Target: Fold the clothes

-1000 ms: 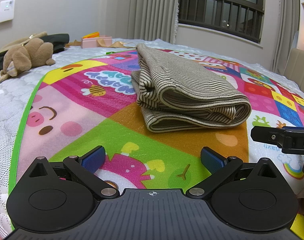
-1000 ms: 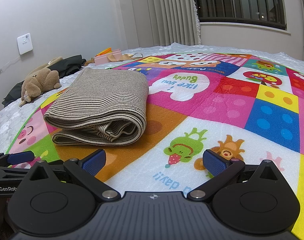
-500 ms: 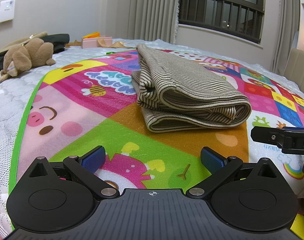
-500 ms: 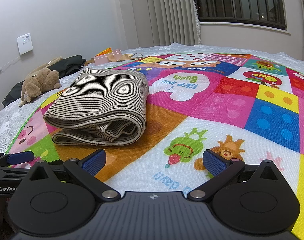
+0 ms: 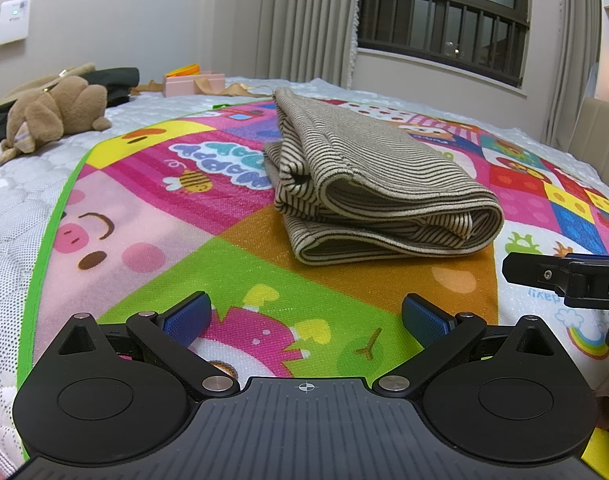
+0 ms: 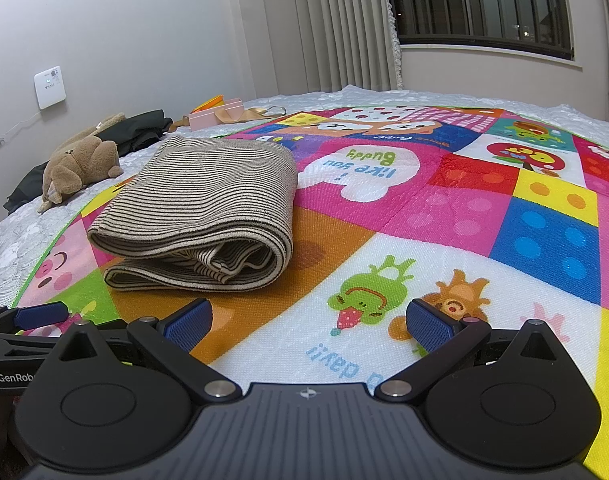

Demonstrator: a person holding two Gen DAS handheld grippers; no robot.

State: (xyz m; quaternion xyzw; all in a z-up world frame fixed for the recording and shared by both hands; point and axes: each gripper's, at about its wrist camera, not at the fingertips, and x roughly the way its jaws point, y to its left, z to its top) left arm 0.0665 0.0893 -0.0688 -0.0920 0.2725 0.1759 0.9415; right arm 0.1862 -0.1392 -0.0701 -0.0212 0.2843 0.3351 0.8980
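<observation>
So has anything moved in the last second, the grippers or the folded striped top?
Nothing visibly changed. The left gripper and right gripper are both open and empty, short of the top, which lies folded on the mat.

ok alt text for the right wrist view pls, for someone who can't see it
A folded striped garment lies on a colourful cartoon play mat spread over a bed, ahead and left of the open, empty right gripper. A brown plush toy and a pink box sit beyond the mat; curtains and a barred window fill the back wall.
</observation>
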